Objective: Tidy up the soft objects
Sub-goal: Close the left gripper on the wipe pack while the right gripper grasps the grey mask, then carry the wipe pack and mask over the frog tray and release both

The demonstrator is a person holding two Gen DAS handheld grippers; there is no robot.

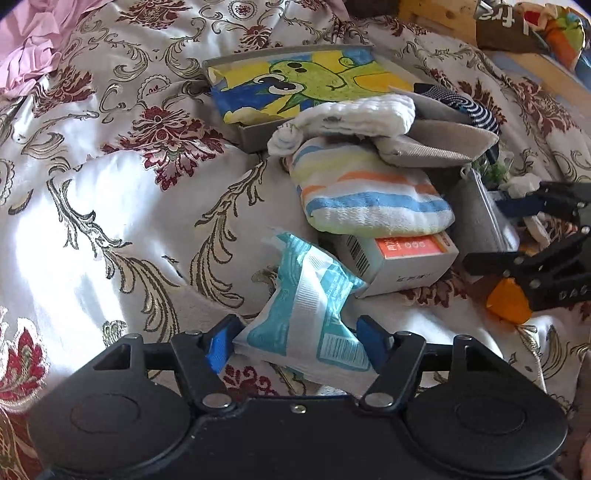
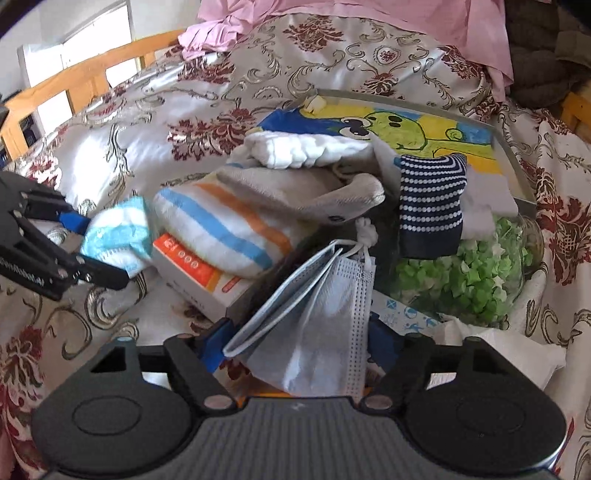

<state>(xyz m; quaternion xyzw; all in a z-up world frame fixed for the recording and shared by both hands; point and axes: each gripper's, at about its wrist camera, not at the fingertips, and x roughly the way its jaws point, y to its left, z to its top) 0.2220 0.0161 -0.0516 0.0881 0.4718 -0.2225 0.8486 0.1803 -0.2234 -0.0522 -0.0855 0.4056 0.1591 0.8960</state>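
My left gripper [image 1: 295, 341] is shut on a teal and white tissue pack [image 1: 306, 306], held just above the bedspread; it also shows in the right wrist view [image 2: 118, 236]. My right gripper [image 2: 295, 343] is shut on a pale blue face mask [image 2: 314, 325] with white ear loops. A pile lies ahead: a striped towel [image 1: 365, 192] on an orange and white box [image 1: 402, 258], a white cloth [image 1: 354, 118], a beige fabric pouch [image 1: 436, 144] and a navy dotted sock [image 2: 430, 206].
A grey tray with a cartoon drawing [image 1: 306, 81] lies behind the pile on the floral bedspread [image 1: 110, 177]. A glass jar of green paper stars [image 2: 465, 273] sits at right. Pink cloth [image 2: 332, 18] and a wooden bed frame [image 2: 92, 70] lie beyond.
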